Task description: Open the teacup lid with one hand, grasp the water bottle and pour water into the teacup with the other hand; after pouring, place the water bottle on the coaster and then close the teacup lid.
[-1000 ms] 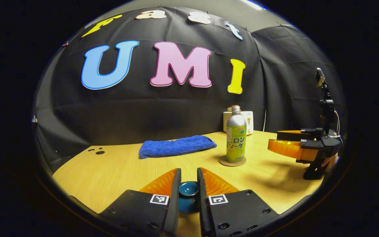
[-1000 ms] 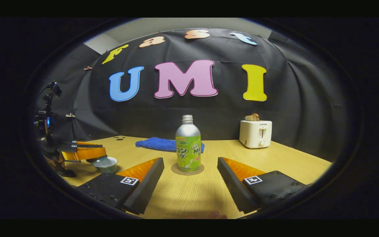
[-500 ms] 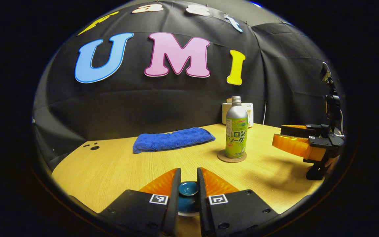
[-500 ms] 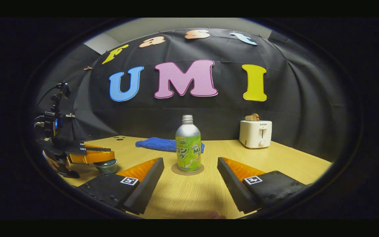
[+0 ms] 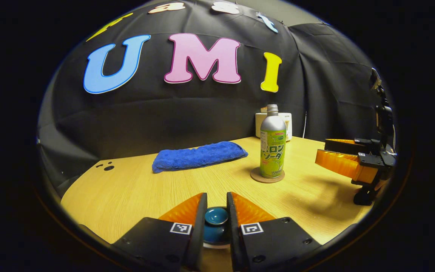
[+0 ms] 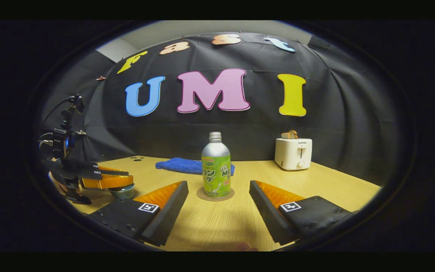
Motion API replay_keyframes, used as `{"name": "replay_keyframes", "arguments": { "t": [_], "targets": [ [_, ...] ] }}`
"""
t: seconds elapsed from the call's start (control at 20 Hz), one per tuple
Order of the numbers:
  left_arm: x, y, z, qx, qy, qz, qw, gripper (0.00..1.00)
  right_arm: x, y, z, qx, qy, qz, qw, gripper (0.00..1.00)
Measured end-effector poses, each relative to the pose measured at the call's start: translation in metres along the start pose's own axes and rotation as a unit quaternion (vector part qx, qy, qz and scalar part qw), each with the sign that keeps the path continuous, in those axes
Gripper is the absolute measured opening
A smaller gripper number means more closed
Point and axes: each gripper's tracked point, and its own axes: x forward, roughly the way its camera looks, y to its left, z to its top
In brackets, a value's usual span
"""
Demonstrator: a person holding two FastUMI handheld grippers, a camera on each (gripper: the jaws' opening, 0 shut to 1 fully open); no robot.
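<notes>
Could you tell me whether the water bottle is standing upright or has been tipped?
Upright: the water bottle stands straight on the coaster, neck up, untouched between the open right gripper fingers.

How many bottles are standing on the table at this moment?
1. The bottle stands upright on a round coaster near the middle of the table, in front of the blue towel. No other bottle is visible.

One green-labelled metal water bottle (image 6: pixel 216 170), one round cork coaster (image 6: pixel 215 195), one folded blue towel (image 5: pixel 198 155), one white toaster (image 6: pixel 293 153), one lidded teacup (image 6: pixel 121 190).
</notes>
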Motion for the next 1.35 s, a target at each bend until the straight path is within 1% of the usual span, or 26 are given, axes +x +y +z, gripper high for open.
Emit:
{"name": "replay_keyframes", "arguments": {
  "t": [0.15,0.2,0.3,0.4,0.45,0.55,0.6,0.65,0.75,0.8,0.85,0.9,0.95,1.15,1.25,1.35],
  "targets": [
    [-0.005,0.001,0.002,-0.001,-0.009,0.006,1.000,0.39,0.000,0.000,0.000,0.000,0.000,0.000,1.000,1.00],
    [-0.007,0.002,0.003,-0.003,-0.013,0.009,1.000,0.37,0.000,0.000,0.000,0.000,0.000,0.000,1.000,1.00],
    [-0.013,0.006,0.004,-0.009,-0.023,0.021,0.999,0.41,0.000,0.000,0.000,0.000,0.000,0.000,1.000,1.00],
    [-0.024,0.010,0.011,-0.018,-0.051,0.035,0.998,0.56,0.000,0.000,0.000,0.000,0.000,0.000,1.000,1.00],
    [-0.030,0.011,0.016,-0.024,-0.071,0.040,0.996,0.66,0.000,0.000,0.000,0.000,0.000,0.000,1.000,1.00],
    [-0.045,0.011,0.025,-0.037,-0.111,0.047,0.992,0.71,0.000,0.000,0.000,0.000,0.000,0.000,1.000,1.00],
    [-0.049,0.009,0.023,-0.034,-0.110,0.049,0.992,0.72,-0.001,-0.001,0.001,0.000,0.000,-0.004,1.000,1.00],
    [-0.056,0.004,0.018,-0.038,-0.105,0.048,0.993,0.76,0.001,-0.004,0.000,0.000,-0.001,-0.008,1.000,1.00],
    [-0.054,-0.001,0.017,-0.036,-0.105,0.050,0.993,0.83,0.001,-0.006,0.000,0.000,-0.001,-0.016,1.000,1.00],
    [-0.056,-0.003,0.019,-0.037,-0.105,0.054,0.992,0.86,0.001,-0.006,0.000,-0.001,0.000,-0.019,1.000,1.00],
    [-0.057,-0.003,0.019,-0.038,-0.104,0.063,0.992,0.91,0.000,-0.005,0.000,-0.001,-0.001,-0.019,1.000,1.00],
    [-0.057,-0.003,0.019,-0.039,-0.103,0.073,0.991,0.94,0.000,-0.003,0.000,-0.001,-0.001,-0.018,1.000,1.00],
    [-0.057,-0.001,0.018,-0.041,-0.102,0.087,0.990,0.95,-0.001,0.000,0.000,-0.001,-0.001,-0.016,1.000,1.00],
    [-0.058,0.004,0.017,-0.046,-0.100,0.124,0.986,0.95,-0.005,0.015,-0.001,-0.001,0.000,0.000,1.000,1.00],
    [-0.059,0.005,0.017,-0.047,-0.100,0.132,0.985,0.95,-0.005,0.017,-0.001,0.000,0.000,0.004,1.000,1.00],
    [-0.058,0.004,0.018,-0.047,-0.099,0.132,0.985,0.95,-0.004,0.017,-0.001,0.000,0.000,0.004,1.000,1.00]
  ]
}}
